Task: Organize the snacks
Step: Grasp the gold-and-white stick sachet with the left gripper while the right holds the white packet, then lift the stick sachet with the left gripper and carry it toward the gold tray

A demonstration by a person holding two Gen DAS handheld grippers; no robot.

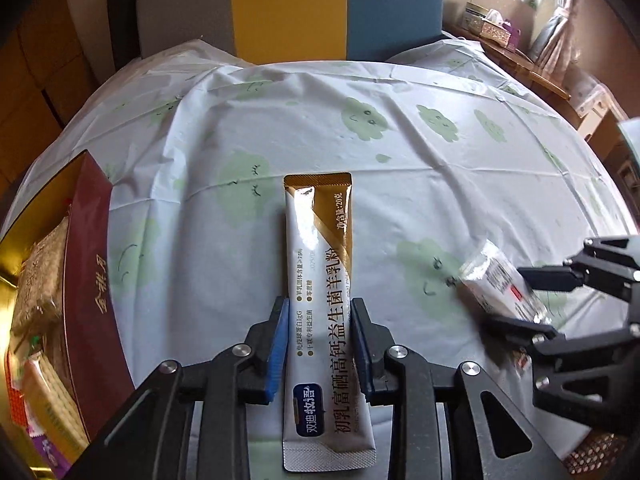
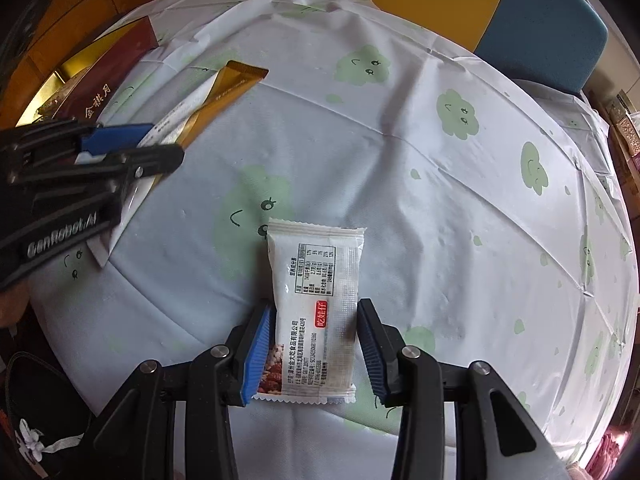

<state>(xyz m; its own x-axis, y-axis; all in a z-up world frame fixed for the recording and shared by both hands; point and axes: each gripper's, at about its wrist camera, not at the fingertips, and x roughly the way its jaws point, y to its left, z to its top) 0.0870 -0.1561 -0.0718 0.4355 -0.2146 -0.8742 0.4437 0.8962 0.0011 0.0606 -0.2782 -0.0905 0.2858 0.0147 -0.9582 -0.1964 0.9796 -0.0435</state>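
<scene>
A: Left hand-held gripper (image 1: 320, 344) has its pads against the sachet (image 1: 320, 280) on the surface (image 1: 400, 180); right hand-held gripper (image 2: 316, 348) straddles the packet (image 2: 316, 304), one pad not quite touching.

B: I'd squeeze firmly, lift flat, then head for the box (image 1: 90, 280) far left.

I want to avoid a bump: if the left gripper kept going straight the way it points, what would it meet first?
Probably the gold-and-white stick sachet, which lies lengthwise between the left gripper pads, and the tablecloth under it. Depth is hard to judge.
</scene>
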